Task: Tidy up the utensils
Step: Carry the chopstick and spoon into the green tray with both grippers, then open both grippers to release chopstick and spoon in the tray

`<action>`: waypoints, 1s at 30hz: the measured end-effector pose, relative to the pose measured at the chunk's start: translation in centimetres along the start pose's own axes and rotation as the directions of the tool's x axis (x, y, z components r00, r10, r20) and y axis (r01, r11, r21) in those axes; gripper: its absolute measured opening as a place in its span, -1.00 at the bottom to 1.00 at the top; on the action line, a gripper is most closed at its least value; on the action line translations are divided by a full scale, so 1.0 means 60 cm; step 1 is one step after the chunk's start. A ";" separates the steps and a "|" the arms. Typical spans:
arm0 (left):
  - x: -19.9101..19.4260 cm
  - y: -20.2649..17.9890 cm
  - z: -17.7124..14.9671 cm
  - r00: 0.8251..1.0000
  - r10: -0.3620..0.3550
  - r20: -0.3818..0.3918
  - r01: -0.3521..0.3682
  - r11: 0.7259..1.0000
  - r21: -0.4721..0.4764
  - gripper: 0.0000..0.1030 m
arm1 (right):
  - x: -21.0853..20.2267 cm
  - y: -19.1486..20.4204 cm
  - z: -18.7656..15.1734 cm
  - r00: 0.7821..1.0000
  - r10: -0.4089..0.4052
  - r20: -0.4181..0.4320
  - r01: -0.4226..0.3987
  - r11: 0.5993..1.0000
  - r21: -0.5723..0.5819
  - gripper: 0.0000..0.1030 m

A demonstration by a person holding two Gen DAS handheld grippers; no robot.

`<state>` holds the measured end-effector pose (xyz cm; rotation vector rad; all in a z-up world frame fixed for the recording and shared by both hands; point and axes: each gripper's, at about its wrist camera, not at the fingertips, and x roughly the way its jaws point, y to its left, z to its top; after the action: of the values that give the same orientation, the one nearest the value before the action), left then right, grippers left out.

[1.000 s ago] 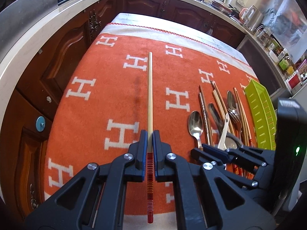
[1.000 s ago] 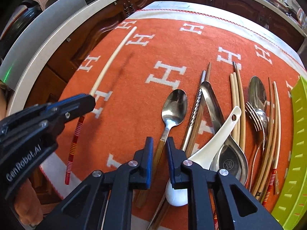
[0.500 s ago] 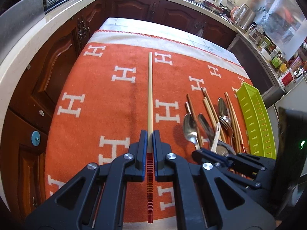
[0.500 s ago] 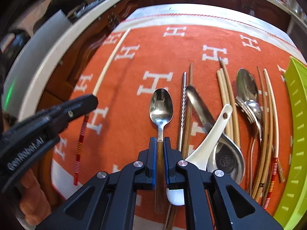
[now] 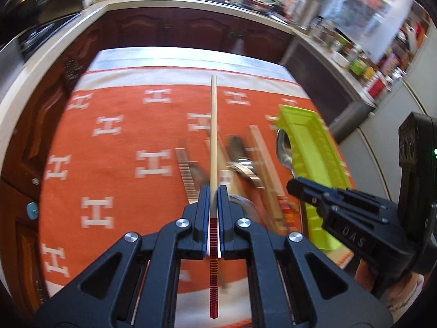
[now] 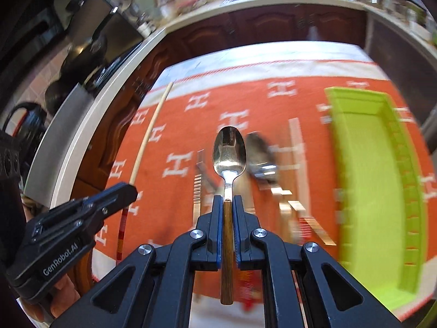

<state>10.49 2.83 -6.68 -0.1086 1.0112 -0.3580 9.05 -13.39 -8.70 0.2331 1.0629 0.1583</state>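
A: Both hands are loaded. What matters for this carry?

B: Keep both pieces level and bring them over the green tray (image 6: 363,180) lengthways, so they drop in along its long side. It sits on the right of the desk (image 5: 109,142), on the orange cloth (image 5: 90,180).

A: Anything in the tray?

B: It looks empty in the right wrist view.

A: And the grips?

B: The left gripper (image 5: 214,213) has its jaws pinched on a chopstick (image 5: 213,136) near the striped end. The right gripper (image 6: 228,218) has its jaws tight on the spoon (image 6: 230,153) by its wooden handle. The other utensils lie blurred between them.
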 end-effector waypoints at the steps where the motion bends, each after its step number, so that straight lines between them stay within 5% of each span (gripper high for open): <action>1: 0.002 -0.025 0.002 1.000 -0.016 -0.007 0.017 1.000 0.014 -0.93 | -0.019 -0.023 0.000 1.000 -0.016 0.016 0.016 1.000 0.008 -0.88; 8: 0.040 -0.198 -0.002 0.989 -0.124 -0.081 0.131 0.987 0.088 -0.93 | -0.112 -0.184 -0.015 0.987 -0.149 0.058 0.146 0.987 0.066 -0.88; 13: 0.098 -0.294 -0.011 0.974 -0.151 -0.170 0.168 0.982 0.089 -0.93 | -0.128 -0.283 -0.035 0.986 -0.164 0.032 0.160 0.982 0.099 -0.88; 24: 0.195 -0.321 -0.018 0.970 -0.086 -0.229 0.110 0.990 0.093 -0.93 | -0.066 -0.366 -0.041 0.993 -0.118 0.004 0.117 0.988 0.105 -0.86; 26: 0.198 -0.315 -0.018 0.972 -0.059 -0.227 0.085 0.991 0.106 -0.92 | -0.052 -0.364 -0.031 0.993 -0.119 0.002 0.118 0.988 0.100 -0.79; 28: 0.194 -0.310 -0.020 0.974 -0.038 -0.224 0.069 0.988 0.136 -0.89 | -0.046 -0.364 -0.024 0.992 -0.123 0.005 0.121 0.987 0.106 -0.38; 30: 0.178 -0.307 -0.020 0.979 -0.012 -0.203 0.046 0.985 0.166 -0.77 | -0.050 -0.360 -0.020 0.994 -0.109 0.028 0.106 0.989 0.098 -0.22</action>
<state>10.09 -17.95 -11.30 0.0692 1.1757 -0.4881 6.93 -34.80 -12.43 0.2640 1.0487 0.0055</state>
